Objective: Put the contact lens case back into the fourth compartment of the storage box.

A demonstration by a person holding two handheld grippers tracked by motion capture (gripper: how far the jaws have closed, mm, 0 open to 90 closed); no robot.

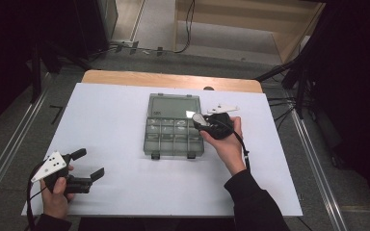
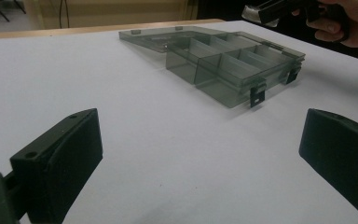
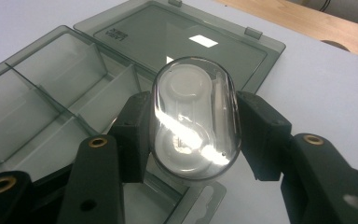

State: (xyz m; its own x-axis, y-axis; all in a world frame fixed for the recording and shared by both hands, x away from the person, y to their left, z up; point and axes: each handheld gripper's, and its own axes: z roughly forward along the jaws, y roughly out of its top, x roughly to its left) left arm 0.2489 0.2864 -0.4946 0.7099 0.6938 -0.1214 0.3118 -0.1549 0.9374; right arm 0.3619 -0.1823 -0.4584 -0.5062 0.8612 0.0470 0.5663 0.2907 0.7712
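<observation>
Left gripper: at 8 o'clock on the white table, jaws spread, nothing between. Compartment box: centre, lid open (smoky plastic). Right gripper: at 3 o'clock of box, clamping a clear capsule, possibly a lens case.

So the background stuff: the table is covered with a white sheet, and a strip of bare wooden tabletop sticks out along the far edge. There's a small dark notch in that wood, right at the sheet's edge. The floor is grey carpet, with a metal rail down the left side and another rail down the right. A black tape mark sits on the floor just left of the table. Further back there's a light wooden shelf unit with a black cable hanging in front of it. Black stand legs show at the right and more stand legs at the left.
</observation>
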